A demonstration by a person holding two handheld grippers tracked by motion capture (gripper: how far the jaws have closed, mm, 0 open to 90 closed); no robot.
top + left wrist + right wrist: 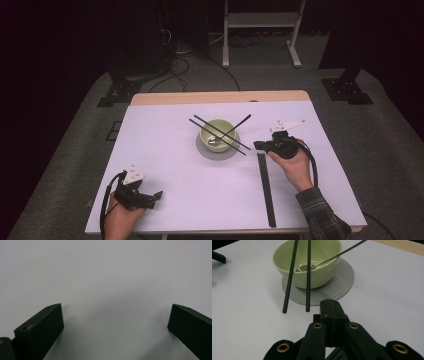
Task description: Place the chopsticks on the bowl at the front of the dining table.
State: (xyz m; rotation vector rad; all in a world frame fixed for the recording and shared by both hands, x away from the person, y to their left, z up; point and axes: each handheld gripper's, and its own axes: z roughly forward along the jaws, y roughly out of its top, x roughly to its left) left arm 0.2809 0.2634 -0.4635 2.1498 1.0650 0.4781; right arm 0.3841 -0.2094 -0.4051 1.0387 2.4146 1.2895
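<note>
At the middle of the desk (165,165), a green bowl (218,131) on a grey saucer (218,150) carries two black chopsticks (220,134) across its rim. Just right of them, the right claw (260,145) is pressed together and empty; it should open before approaching the near chopstick tips. The left claw (155,196) rests spread at the near left.

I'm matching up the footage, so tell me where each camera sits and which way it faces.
High view: above the person's side of the table, looking forward and down; both hands, left claw, right claw show.
Left gripper view: rides the left claw, looking down at bare table; open jaws show.
Right gripper view: rides the right claw, facing the bowl; shut jaws show.
Shared: high and right gripper views both show bowl, chopsticks, plate.
</note>
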